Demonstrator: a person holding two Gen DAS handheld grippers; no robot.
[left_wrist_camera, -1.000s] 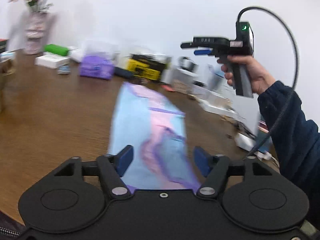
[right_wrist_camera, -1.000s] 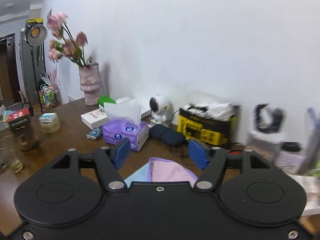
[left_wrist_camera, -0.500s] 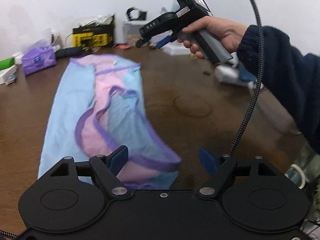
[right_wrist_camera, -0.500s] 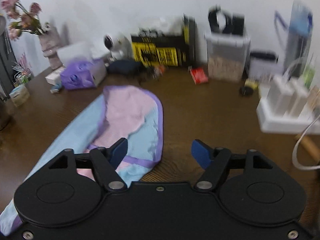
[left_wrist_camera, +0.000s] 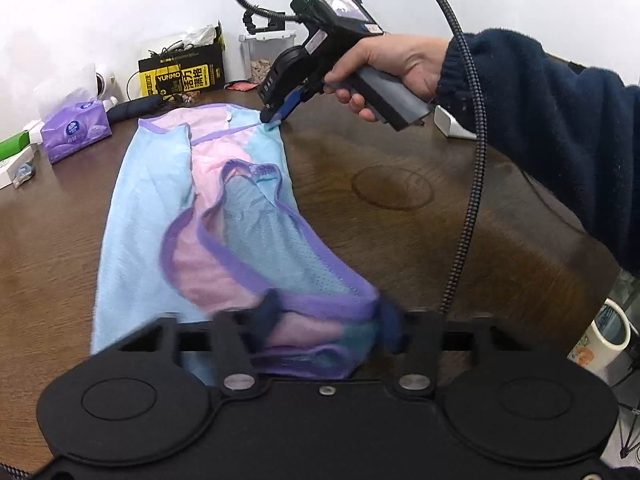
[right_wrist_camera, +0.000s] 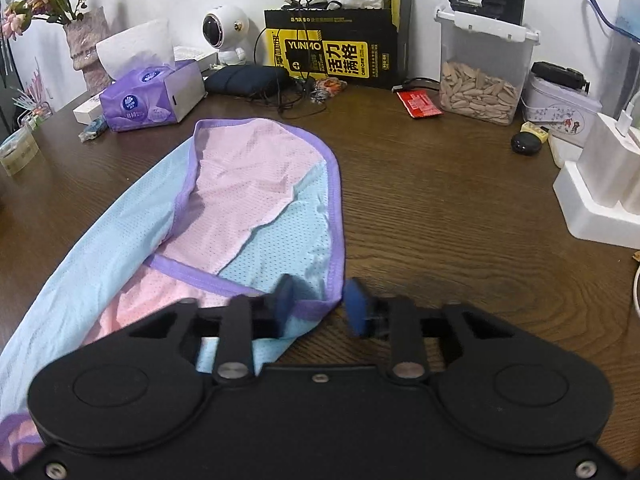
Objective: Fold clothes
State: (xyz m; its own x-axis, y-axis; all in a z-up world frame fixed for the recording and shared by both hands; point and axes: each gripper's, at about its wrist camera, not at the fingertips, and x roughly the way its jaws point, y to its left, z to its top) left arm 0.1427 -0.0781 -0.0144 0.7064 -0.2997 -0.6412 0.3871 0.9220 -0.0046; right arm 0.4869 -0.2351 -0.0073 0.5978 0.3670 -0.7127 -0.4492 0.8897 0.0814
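1. Garment: thin perforated mesh, light blue and pink panels with purple binding. It lies lengthwise on the table, partly doubled over itself; the pink inner side shows through an opening.
2. Handling, my read: very light, limp, no stiffness. It will drape and sag from any pinch point, and the mesh looks slick, so layers may slide over each other.
3. Best hold: the purple binding. It is thicker than the mesh, gives the fingers something to bite, and is less likely to stretch the mesh.
4. Left gripper: fingers spread, straddling the near hem where the binding bunches up. Blurred, and nothing is pinched.
5. Right gripper: fingers apart with a clear gap, the corner of the binding between them. Not clamped.
6. The left view puts the right gripper at the garment's far corner, tips on the cloth.
7. Risk: pinching only the top layer; the lower one then stays on the table.
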